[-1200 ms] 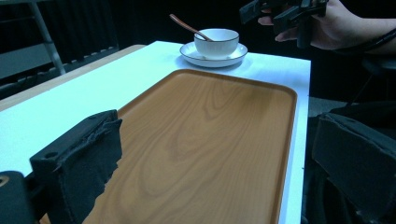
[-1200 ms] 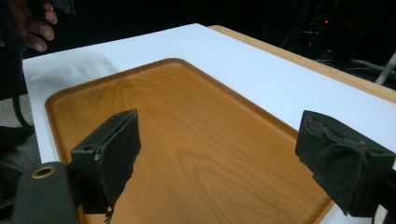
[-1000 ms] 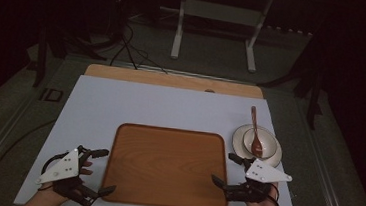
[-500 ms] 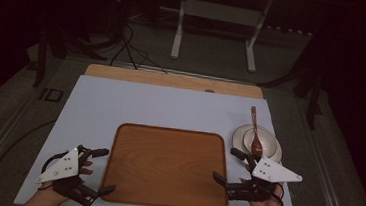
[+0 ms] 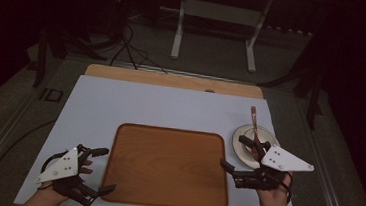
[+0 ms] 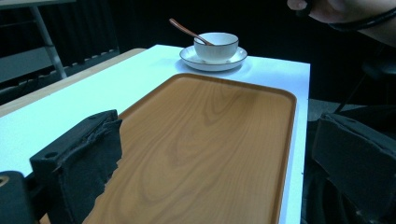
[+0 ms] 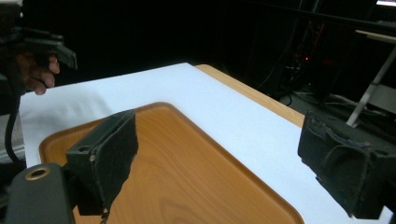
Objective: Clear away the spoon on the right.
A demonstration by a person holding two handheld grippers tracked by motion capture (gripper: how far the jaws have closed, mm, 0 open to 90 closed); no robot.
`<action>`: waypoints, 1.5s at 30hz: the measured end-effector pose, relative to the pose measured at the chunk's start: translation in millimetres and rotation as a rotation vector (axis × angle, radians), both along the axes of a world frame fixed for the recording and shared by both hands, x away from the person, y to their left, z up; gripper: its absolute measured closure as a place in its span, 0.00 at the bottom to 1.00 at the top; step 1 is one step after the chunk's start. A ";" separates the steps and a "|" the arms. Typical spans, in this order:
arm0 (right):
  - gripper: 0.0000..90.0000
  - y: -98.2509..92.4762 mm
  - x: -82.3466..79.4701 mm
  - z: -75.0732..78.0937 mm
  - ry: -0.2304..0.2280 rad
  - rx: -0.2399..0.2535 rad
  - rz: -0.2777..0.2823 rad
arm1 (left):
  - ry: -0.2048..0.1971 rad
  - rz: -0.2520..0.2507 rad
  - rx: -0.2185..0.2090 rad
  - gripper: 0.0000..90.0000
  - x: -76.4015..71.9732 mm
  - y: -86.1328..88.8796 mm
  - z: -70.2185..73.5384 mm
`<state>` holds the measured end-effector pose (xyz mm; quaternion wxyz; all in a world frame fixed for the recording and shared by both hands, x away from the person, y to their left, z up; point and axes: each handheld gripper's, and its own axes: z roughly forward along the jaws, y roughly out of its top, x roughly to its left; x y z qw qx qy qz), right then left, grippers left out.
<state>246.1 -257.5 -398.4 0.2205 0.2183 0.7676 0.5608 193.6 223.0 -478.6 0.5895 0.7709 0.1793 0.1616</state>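
A wooden tray (image 5: 165,166) lies at the front middle of the white table (image 5: 160,108). To its right, a white bowl (image 5: 263,140) sits on a saucer with a brown spoon (image 5: 253,118) leaning in it. My left gripper (image 5: 106,170) stands open at the tray's left edge, holding nothing. At the tray's right edge my right gripper (image 5: 233,150) is open and empty, partly in front of the bowl. The left gripper view looks across the tray (image 6: 205,140) to the bowl (image 6: 215,45) and spoon (image 6: 187,31). In the right gripper view the tray (image 7: 187,177) lies between the jaws.
A bare wooden strip (image 5: 173,79) runs along the table's far edge. Beyond it a metal stand (image 5: 216,15) and cables (image 5: 126,43) sit on the dark floor. The other hand's gripper (image 7: 42,46) shows far left in the right gripper view.
My right gripper has shifted a little to the right and farther from me, closer to the bowl. The left gripper has stayed where it was.
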 end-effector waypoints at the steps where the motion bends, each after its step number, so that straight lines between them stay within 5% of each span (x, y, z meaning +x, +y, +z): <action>1: 0.13 -1.0 2.0 1.8 -0.001 0.001 -0.006 | -0.001 0.000 -0.001 0.03 -0.2 0.0 0.1; 12: 0.13 -19.4 31.9 26.0 -0.024 0.021 -0.070 | 0.002 -0.004 0.004 0.03 0.2 -1.5 -0.9; 19: 0.12 -31.9 57.1 33.7 -0.015 0.015 -0.183 | 0.004 -0.007 0.007 0.03 0.2 -2.3 -1.6; 34: 0.18 -47.6 118.4 23.0 0.169 -0.022 -0.362 | 0.005 -0.013 0.013 0.03 -0.1 -3.7 -2.2; 45: 0.33 -56.1 150.9 -6.8 0.281 -0.111 -0.485 | 0.003 -0.014 0.015 0.03 0.0 -3.5 -2.4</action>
